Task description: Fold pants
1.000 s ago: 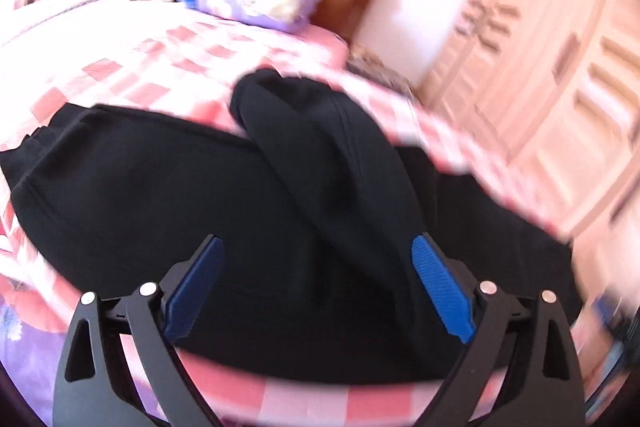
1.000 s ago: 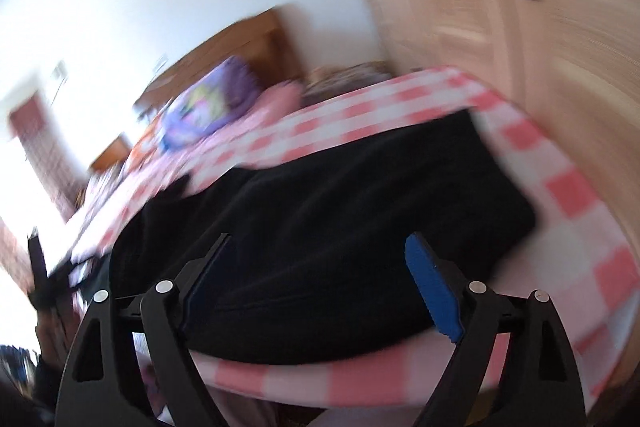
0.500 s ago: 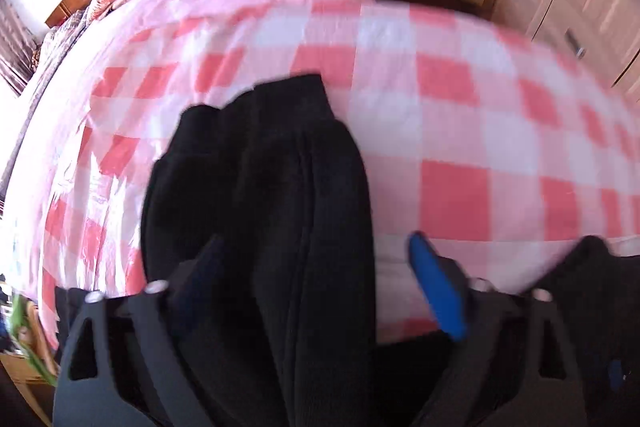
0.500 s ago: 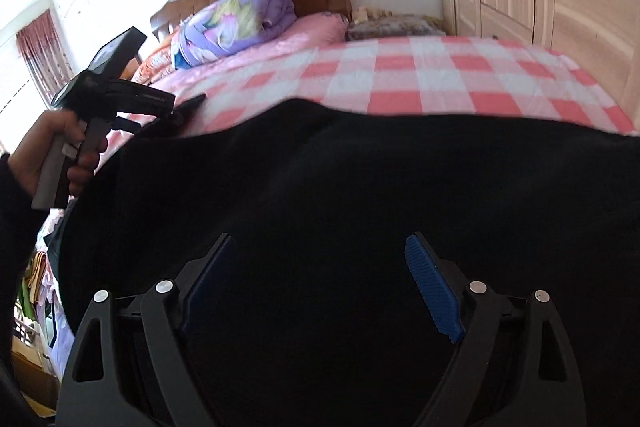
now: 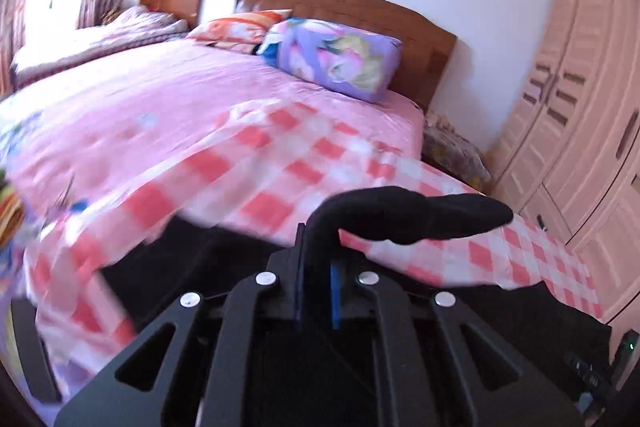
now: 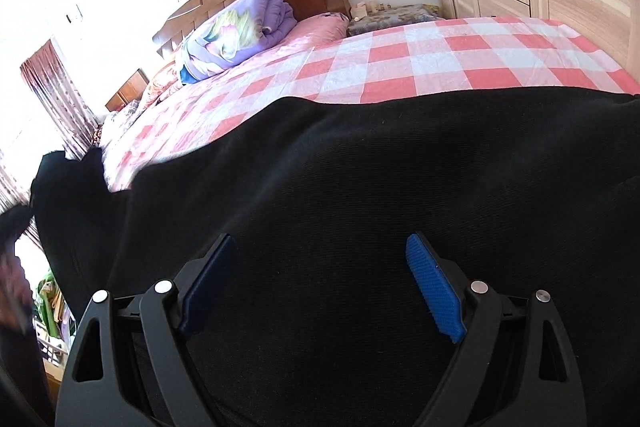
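Observation:
The black pants [image 6: 360, 187] lie across the near edge of a bed with a pink and white checked sheet [image 6: 420, 67]. My left gripper [image 5: 316, 291] is shut on a leg end of the pants [image 5: 400, 215] and holds it lifted above the sheet; the cuff flops to the right. More black cloth [image 5: 180, 263] lies below it. My right gripper [image 6: 320, 283] is open, its blue pads [image 6: 434, 291] hovering low over the broad black cloth, holding nothing. At the far left of the right wrist view the lifted leg end [image 6: 64, 195] hangs.
A purple floral pillow [image 5: 336, 55] and an orange pillow [image 5: 240, 27] lie by the wooden headboard [image 5: 360, 7]. A light wooden wardrobe [image 5: 580, 107] stands to the right of the bed. A second bed [image 5: 120, 27] is at the far left.
My left gripper has shut on the pants' leg end and lifted it off the bed. My right gripper stays open over the cloth and has barely moved.

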`<state>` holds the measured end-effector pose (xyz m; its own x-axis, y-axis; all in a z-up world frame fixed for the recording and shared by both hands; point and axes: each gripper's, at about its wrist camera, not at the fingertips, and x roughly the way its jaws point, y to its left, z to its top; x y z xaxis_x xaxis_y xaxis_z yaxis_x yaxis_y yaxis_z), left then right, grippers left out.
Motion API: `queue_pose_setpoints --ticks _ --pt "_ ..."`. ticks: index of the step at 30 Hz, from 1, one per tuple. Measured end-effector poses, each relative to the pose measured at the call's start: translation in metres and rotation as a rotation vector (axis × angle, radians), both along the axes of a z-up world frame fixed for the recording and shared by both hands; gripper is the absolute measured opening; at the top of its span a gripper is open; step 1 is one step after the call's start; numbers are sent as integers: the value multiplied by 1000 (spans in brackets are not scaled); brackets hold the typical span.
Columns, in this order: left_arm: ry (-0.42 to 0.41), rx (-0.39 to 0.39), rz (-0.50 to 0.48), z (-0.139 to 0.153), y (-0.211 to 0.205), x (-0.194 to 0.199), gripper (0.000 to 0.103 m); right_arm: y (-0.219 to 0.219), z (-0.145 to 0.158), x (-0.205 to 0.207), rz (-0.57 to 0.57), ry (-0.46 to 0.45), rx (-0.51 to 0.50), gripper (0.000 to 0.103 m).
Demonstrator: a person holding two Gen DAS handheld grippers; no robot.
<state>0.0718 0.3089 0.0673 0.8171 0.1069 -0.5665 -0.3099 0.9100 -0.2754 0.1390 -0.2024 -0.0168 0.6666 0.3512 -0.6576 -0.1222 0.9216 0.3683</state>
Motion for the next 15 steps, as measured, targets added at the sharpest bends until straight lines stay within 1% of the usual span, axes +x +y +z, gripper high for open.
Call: queue_pose_setpoints --ticks 1,2,3,5,6,7,8,9,10,11,13,15 --pt "14 -1 12 -11 11 -15 9 0 0 0 1 0 1 86" --pt "52 3 31 -30 23 -29 9 1 0 0 2 1 1 86" --pt "88 -9 38 -48 31 -35 9 1 0 1 3 2 -1 86" --pt "167 -82 28 -93 47 -39 10 3 0 1 6 4 -6 87" --pt "181 -102 32 -106 51 -42 17 4 0 1 6 5 -11 87" --pt "145 -115 37 -113 54 -49 19 4 0 1 8 5 -17 87" --pt "122 -118 36 -113 55 -53 29 5 0 1 9 6 -25 87" --pt "107 -126 32 -112 56 -56 50 6 0 1 8 5 -30 87" --pt "94 -135 30 -109 58 -57 62 7 0 1 7 5 -36 87" --pt "74 -139 40 -105 58 -57 78 8 0 1 7 4 -40 87" --pt "78 -115 67 -101 60 -57 80 8 -1 1 6 3 -44 87" --pt "82 -129 62 -99 65 -53 81 8 -1 1 5 2 -45 87"
